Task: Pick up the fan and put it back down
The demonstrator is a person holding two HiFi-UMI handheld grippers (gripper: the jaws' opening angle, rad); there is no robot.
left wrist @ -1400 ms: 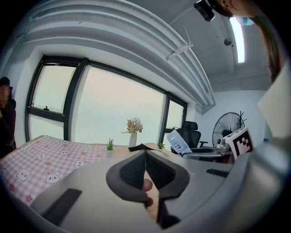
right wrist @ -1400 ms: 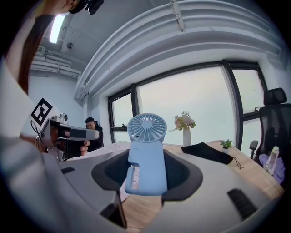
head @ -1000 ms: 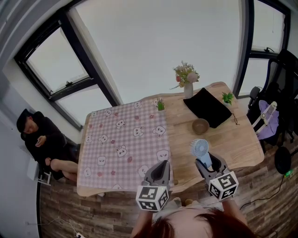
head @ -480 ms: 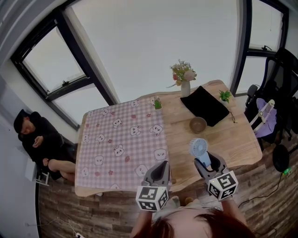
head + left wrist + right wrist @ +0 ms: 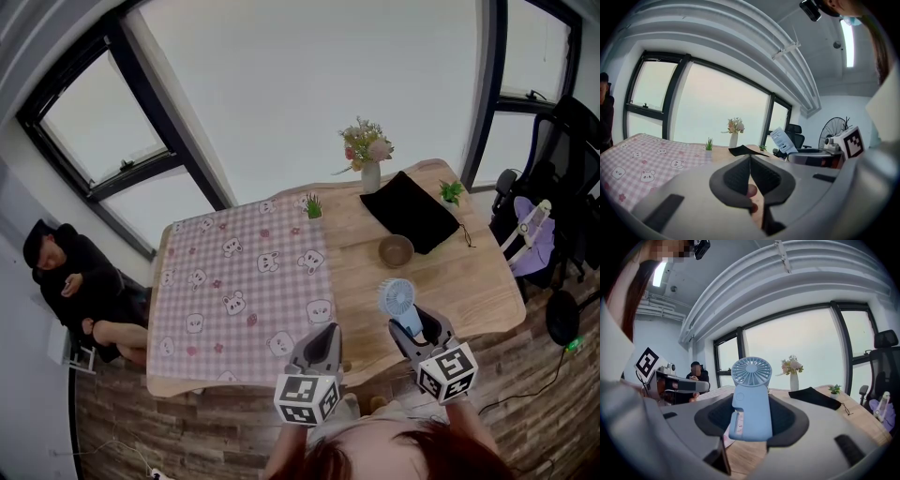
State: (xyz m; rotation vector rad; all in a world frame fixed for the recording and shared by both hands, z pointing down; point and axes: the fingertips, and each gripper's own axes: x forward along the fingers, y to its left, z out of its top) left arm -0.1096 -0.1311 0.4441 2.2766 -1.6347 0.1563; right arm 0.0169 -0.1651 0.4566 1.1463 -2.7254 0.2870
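Note:
A light blue handheld fan (image 5: pixel 398 300) stands upright between the jaws of my right gripper (image 5: pixel 410 328), which is shut on its handle. It hangs over the front right part of the wooden table (image 5: pixel 487 291). In the right gripper view the fan (image 5: pixel 751 399) fills the middle, round head up, with the pads of the right gripper (image 5: pixel 751 420) pressed on both sides of its body. My left gripper (image 5: pixel 326 339) hovers at the table's front edge. In its own view the left gripper (image 5: pixel 750 171) is shut, pads touching, with nothing held.
A pink checked cloth (image 5: pixel 234 291) with bear prints covers the table's left half. At the back stand a flower vase (image 5: pixel 370 173), a black pouch (image 5: pixel 412 211), a wooden bowl (image 5: pixel 396 250) and small green plants (image 5: pixel 311 206). A person (image 5: pixel 70 281) sits at the left; an office chair (image 5: pixel 572 159) is at the right.
The head view has shifted slightly, so the table sits a little further left. Both grippers and the fan keep the same pose.

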